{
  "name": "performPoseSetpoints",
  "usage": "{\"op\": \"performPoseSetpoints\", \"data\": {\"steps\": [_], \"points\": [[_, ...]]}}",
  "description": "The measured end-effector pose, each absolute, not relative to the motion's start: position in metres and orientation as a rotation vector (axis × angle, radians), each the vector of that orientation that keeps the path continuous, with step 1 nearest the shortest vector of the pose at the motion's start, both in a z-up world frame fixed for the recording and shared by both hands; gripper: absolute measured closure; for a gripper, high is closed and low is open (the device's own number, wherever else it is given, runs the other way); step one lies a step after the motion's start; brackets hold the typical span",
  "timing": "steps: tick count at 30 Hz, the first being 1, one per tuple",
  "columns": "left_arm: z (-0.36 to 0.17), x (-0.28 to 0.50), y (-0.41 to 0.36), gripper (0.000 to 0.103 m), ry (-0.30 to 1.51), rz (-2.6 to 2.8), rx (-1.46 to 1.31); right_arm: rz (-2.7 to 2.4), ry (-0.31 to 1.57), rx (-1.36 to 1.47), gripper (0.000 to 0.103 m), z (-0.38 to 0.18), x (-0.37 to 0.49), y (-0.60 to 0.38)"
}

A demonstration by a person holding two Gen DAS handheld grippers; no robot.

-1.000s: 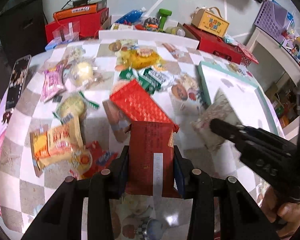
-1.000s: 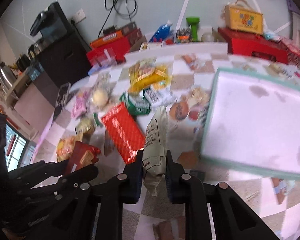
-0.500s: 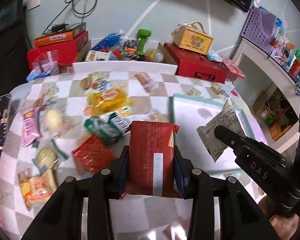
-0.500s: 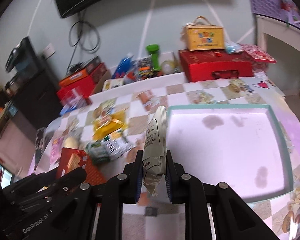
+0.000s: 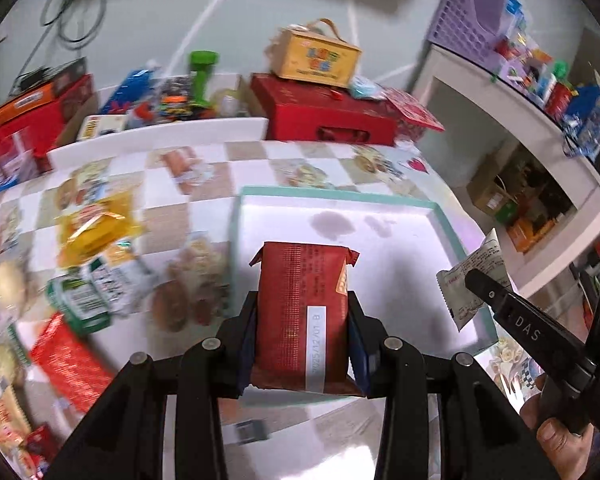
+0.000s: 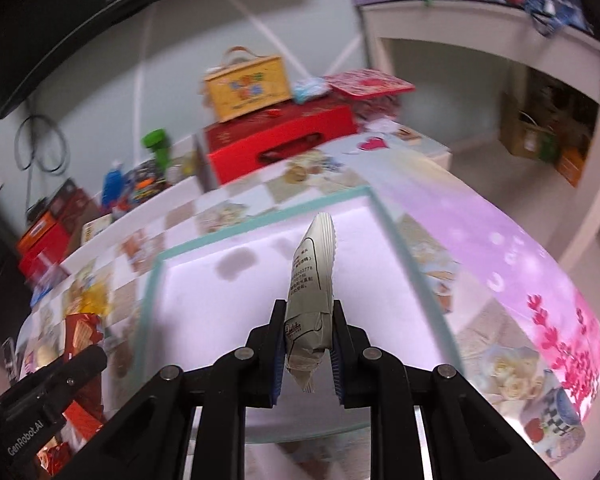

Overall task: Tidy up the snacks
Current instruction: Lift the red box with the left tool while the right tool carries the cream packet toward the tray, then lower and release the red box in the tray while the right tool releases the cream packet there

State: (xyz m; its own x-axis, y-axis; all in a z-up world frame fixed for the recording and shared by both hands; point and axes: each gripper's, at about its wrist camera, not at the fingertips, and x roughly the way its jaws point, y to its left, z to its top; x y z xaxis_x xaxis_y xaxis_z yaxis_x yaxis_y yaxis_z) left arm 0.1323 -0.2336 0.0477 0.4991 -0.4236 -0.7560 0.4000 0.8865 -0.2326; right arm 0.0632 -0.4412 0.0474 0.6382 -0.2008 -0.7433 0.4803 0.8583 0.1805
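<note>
Both hand-held grippers carry a snack above the tray. Clamped between the blue pads of the left gripper (image 5: 303,344) is a dark red snack packet (image 5: 303,312), standing upright with a white date strip down its lower right side; it hangs over the near part of the white tray with a pale green rim (image 5: 332,196). To its right, the right gripper (image 6: 307,344) is squeezed shut on a beige paper-look snack bag (image 6: 310,292), seen edge-on in its own camera, its crimped top pointing away over the tray floor. In the left view that same bag shows at the tray's right rim, held by a black finger marked DAS.

On the checkered tablecloth (image 5: 204,204) left of the tray lie the remaining snacks, blurred: a shiny red foil pack (image 5: 70,364) nearest, then a green and white packet (image 5: 96,292), and a yellow packet (image 5: 96,228) farther back. The packets lie near one another, though blur hides whether they touch. Right of the tray the cloth turns pink with printed flowers (image 6: 556,320).

Beyond the table edge sits a red box (image 5: 328,114) with a yellow carry-handle box (image 5: 318,58) on top of it. Left of it stand a green dumbbell (image 5: 202,76) and more red boxes (image 5: 32,116). A white shelf unit (image 5: 512,128) on the far right bears a purple basket (image 5: 472,28) on its top.
</note>
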Motion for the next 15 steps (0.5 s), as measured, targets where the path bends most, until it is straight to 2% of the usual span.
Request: {"op": "performPoseSetpoints", "data": {"steps": [9, 12, 14, 15], "points": [[0.016, 0.145, -0.282, 0.062, 0.979, -0.520, 0.011, -0.393, 0.829, 0.437, 0.082, 0.022, 0.069, -0.453], [0.013, 0.149, -0.289, 0.062, 0.986, -0.526, 0.009, -0.371, 0.828, 0.431, 0.079, 0.022, 0.072, -0.450], [0.015, 0.150, -0.290, 0.059, 0.978, -0.526, 0.004, -0.371, 0.825, 0.432, 0.077, 0.022, 0.072, -0.449], [0.016, 0.150, -0.289, 0.052, 0.975, -0.522, 0.005, -0.365, 0.825, 0.439, 0.077, 0.022, 0.072, -0.450]]}}
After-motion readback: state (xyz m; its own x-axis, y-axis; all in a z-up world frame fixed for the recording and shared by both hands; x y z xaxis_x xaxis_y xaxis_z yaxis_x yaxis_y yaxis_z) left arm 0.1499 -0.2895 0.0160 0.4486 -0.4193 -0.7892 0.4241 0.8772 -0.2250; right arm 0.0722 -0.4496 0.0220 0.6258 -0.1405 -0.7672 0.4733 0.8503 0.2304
